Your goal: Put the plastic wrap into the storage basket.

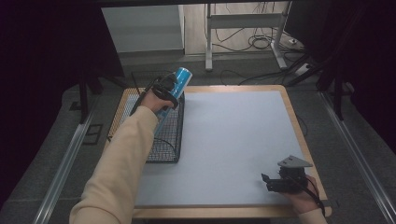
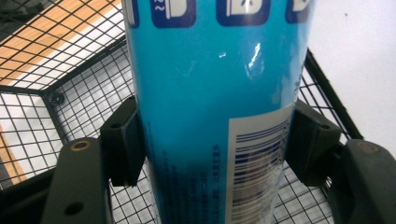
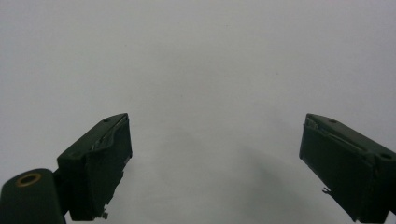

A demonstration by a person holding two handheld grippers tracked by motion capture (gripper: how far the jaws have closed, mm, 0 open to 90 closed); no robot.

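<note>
A tall blue can [image 1: 179, 82] with a white barcode label is held above the black wire basket [image 1: 168, 140] at the table's left. My left gripper [image 1: 164, 89] is shut on it. In the left gripper view the can [image 2: 210, 107] stands between the two black pads [image 2: 122, 144], both pressed to its sides, with basket mesh behind and below. My right gripper [image 1: 275, 183] rests near the front right corner of the table, jaws open. In the right gripper view its fingers [image 3: 100, 163] stand wide apart over bare grey surface, nothing between them [image 3: 215, 163].
The grey mat [image 1: 233, 140] covers the wooden table [image 1: 299, 126]. A metal desk frame [image 1: 243, 28] and loose cables [image 1: 261, 42] lie on the floor beyond the far edge. A person's sleeve [image 1: 121, 168] reaches in from the bottom left.
</note>
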